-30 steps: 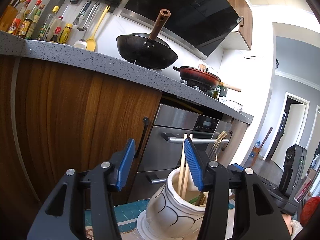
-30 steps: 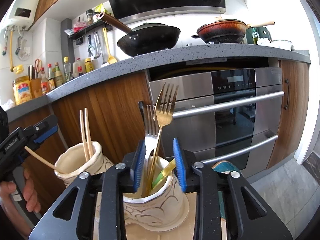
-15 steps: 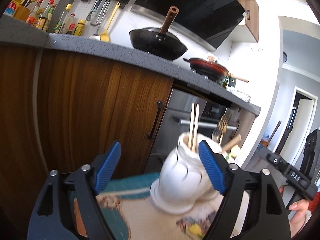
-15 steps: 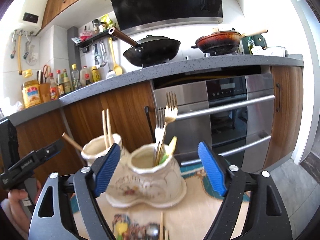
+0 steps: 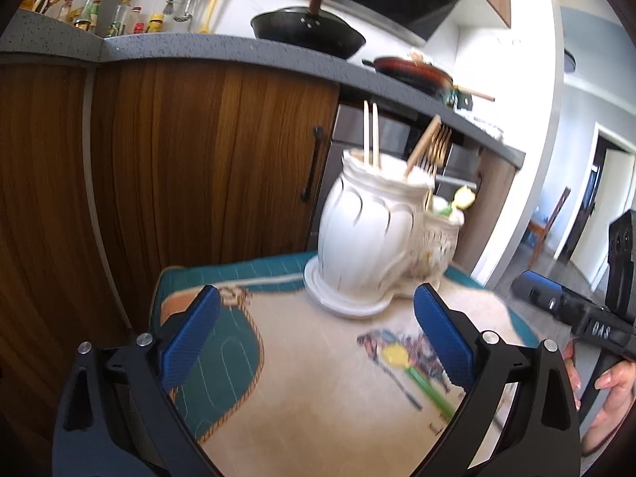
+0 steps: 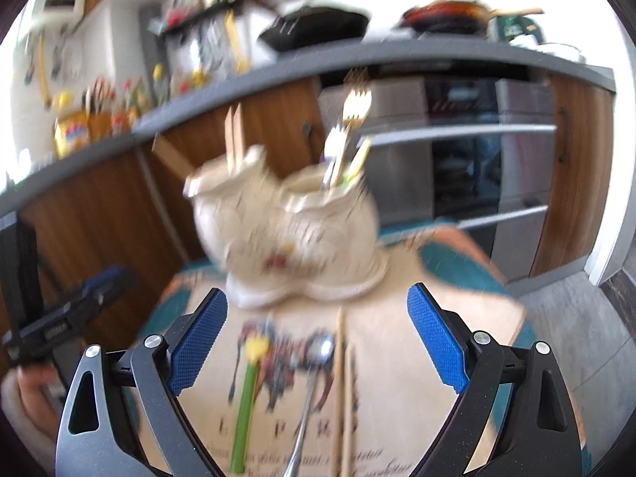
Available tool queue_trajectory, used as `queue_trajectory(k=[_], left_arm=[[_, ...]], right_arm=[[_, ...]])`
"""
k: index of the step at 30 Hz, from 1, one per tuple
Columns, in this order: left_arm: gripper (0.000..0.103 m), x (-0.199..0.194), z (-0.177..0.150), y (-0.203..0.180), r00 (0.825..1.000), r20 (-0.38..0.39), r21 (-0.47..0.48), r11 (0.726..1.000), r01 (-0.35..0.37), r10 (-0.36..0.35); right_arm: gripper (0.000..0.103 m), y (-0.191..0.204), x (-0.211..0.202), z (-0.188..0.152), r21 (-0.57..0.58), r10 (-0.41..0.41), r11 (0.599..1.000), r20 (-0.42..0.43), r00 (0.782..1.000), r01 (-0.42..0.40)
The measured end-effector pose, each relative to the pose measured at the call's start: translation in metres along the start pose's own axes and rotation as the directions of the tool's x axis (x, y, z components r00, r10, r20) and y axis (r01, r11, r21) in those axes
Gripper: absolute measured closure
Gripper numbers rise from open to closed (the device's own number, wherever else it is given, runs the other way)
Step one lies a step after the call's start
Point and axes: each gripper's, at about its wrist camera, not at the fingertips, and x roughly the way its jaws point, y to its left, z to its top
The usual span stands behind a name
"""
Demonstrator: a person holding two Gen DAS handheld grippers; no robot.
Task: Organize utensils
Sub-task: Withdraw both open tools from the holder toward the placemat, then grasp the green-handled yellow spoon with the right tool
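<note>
A white double ceramic holder (image 5: 369,246) (image 6: 286,230) stands at the far side of a patterned cloth (image 5: 318,377) (image 6: 397,357). Chopsticks (image 5: 371,135) rise from one pot, forks (image 6: 355,107) and a green-handled piece from the other. On the cloth lie a green-handled utensil with a yellow end (image 6: 248,389), a metal spoon (image 6: 314,381) and a pair of chopsticks (image 6: 344,389). My left gripper (image 5: 318,338) has backed off from the holder, jaws still opening, nothing between them. My right gripper (image 6: 318,338) hovers over the loose utensils, jaws also opening and empty.
Wooden cabinet doors (image 5: 179,167) and a steel oven (image 6: 477,151) stand behind the cloth-covered surface. A grey counter (image 5: 198,45) above carries a black wok, a red pan and bottles. A hand (image 5: 612,393) holds the other gripper at the right edge.
Both grippers let go of utensils standing in the holder, opened wide and pulled back and down. The holder now sits farther away, and loose utensils on the cloth have come into view.
</note>
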Motion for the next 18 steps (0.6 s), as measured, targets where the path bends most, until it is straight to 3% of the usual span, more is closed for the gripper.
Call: queue_trajectory(k=[3, 6, 11, 15, 18], left_arm=[[0.007, 0.005, -0.005, 0.0, 1.0, -0.025, 0.002, 1.0, 0.015, -0.015], [0.006, 0.008, -0.004, 0.0, 0.999, -0.036, 0.007, 1.0, 0.029, -0.029], [0.006, 0.012, -0.005, -0.003, 0.997, -0.05, 0.026, 0.997, 0.066, -0.065], [0.006, 0.013, -0.005, 0.0, 0.994, -0.06, 0.018, 0.996, 0.088, -0.086], [0.006, 0.015, -0.005, 0.001, 0.993, -0.07, 0.013, 0.995, 0.097, -0.096]], right_arm=[[0.011, 0.016, 0.02, -0.015, -0.052, 0.016, 0.998, -0.128, 0.992, -0.023], [0.018, 0.03, 0.033, -0.023, -0.086, 0.026, 0.995, -0.194, 0.981, -0.044], [0.051, 0.058, 0.051, -0.035, -0.189, 0.001, 0.98, -0.281, 0.96, -0.056], [0.067, 0.07, 0.063, -0.043, -0.234, -0.042, 0.971, -0.333, 0.942, -0.04], [0.07, 0.071, 0.066, -0.046, -0.234, -0.044, 0.971, -0.348, 0.936, -0.041]])
